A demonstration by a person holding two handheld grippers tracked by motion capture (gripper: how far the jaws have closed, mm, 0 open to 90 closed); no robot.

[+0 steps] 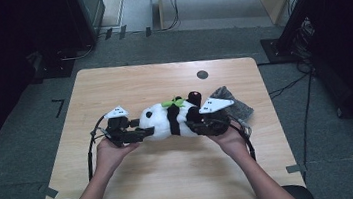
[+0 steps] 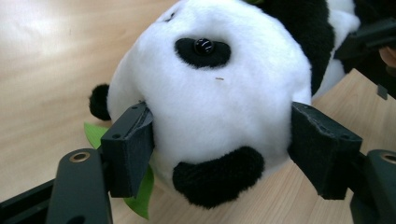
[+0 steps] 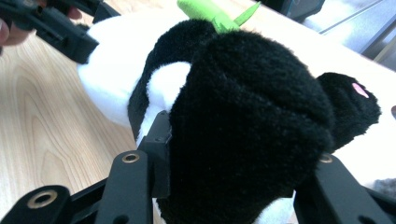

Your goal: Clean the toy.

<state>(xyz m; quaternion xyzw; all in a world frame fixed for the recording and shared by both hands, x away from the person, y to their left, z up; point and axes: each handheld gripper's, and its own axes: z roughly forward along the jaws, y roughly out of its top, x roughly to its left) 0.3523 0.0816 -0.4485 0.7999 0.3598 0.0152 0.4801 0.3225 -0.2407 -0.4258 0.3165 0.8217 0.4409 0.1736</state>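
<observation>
A black-and-white plush panda [image 1: 167, 120] lies on its side in the middle of the wooden table [image 1: 127, 85], head to the left, with a green leaf [image 1: 174, 102] at its neck. My left gripper [image 1: 144, 132] is shut on the panda's white head [image 2: 210, 93], one pad pressing in on each side below the eye. My right gripper [image 1: 195, 126] is shut on the panda's black lower body [image 3: 252, 107]; the fur bulges over the jaws and hides the right pad. In the right gripper view a black paw with a pink patch [image 3: 357, 100] sticks out to the right.
A grey cloth [image 1: 238, 105] lies just behind my right gripper, near the table's right edge. A small dark round spot [image 1: 202, 74] sits near the far edge. Bare wood stretches along the front of the table and at the far left.
</observation>
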